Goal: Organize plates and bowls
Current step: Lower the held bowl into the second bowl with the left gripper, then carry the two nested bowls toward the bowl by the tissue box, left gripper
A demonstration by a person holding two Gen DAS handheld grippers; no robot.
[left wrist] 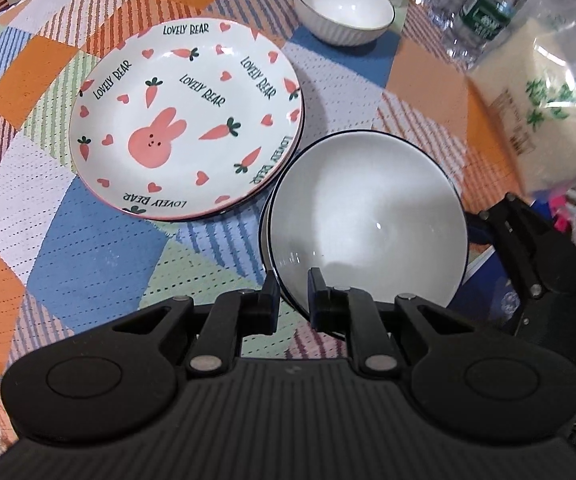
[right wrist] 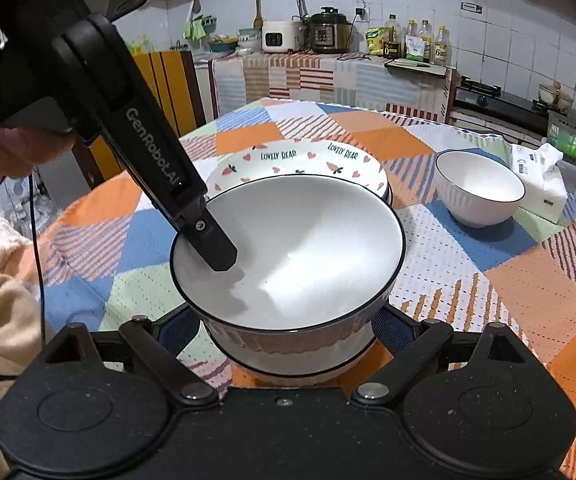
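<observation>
Plates (left wrist: 183, 120): two stacked on the worktop (left wrist: 87, 272), at 10 o'clock from the held bowl. Their rim lies just beside its rim, so a sideways swing could knock the stack.
Left tool (left wrist: 292, 292): nearly closed, pinching the upper bowl's rim at 6 o'clock, one finger inside and one outside. It is a thin, one-sided hold on glazed ware, and the bowl could pivot or slip if it is tilted or jerked.
Upper bowl (left wrist: 368, 216): white with a dark rim, sitting above a second bowl of the same kind, and it looks not fully seated (patterned cloth seems to show between the two walls). Letting go early would probably drop it with a clack or leave it sitting crooked.
Lower bowl (right wrist: 288, 360): on the worktop under the upper one, close to the near edge. A downward push off centre could slide it towards that edge.
Right tool (right wrist: 285, 330): spread wide on either side of the lower bowl. I cannot tell whether its pads press on the wall. If they do not, nothing steadies the base.
Spare bowl (left wrist: 344, 8): alone at 12 o'clock, well apart and not yet stacked.
Bottles (left wrist: 484, 12) and bag (left wrist: 548, 92): crowded in at 1 to 2 o'clock. A wide reach for the spare bowl could topple a bottle.
</observation>
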